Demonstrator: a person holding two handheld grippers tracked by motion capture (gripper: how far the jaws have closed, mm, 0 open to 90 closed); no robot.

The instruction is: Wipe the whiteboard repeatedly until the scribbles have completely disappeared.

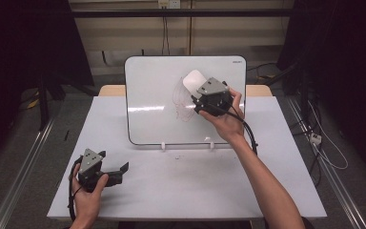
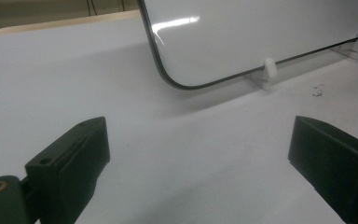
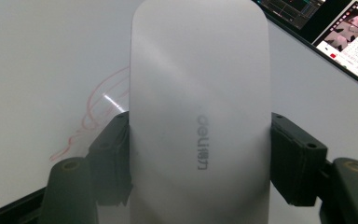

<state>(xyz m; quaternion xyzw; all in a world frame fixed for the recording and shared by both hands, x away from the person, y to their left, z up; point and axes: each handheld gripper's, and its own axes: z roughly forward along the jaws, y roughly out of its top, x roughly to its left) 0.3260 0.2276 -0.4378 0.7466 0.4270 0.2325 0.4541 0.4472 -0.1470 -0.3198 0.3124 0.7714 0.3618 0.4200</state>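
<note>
I hold a white whiteboard eraser (image 1: 194, 81) clamped between the two black jaws of my right gripper (image 1: 205, 98), and its flat face is up against the whiteboard (image 1: 157, 95) that leans on two small white clips (image 1: 163, 145) at the back of the table (image 1: 186, 186). In the right gripper view the eraser (image 3: 198, 112) rises between the jaws, gripped by its two long sides at its lower half, with faint red pen marks (image 3: 95, 112) just to its left on the whiteboard (image 3: 37, 56). In the high view those red marks (image 1: 183, 102) lie beside and below the eraser, so part of the drawing is not yet wiped. The main risk, as I judge it, is that I push too hard and the board, which only leans on its clips, tips back or slides off them. The eraser's sides look smooth, so a hard sideways stroke could also twist it out of the grip, or I could sweep past the marks and leave them. My right forearm reaches up from the bottom of the high view, with the wrist bent so the gripper points at the board. My left gripper (image 1: 109, 171) rests low at the near left of the table, its jaws spread wide with nothing between them; the left gripper view looks along the bare table (image 2: 168, 140) toward the board's lower corner (image 2: 168, 79).
</note>
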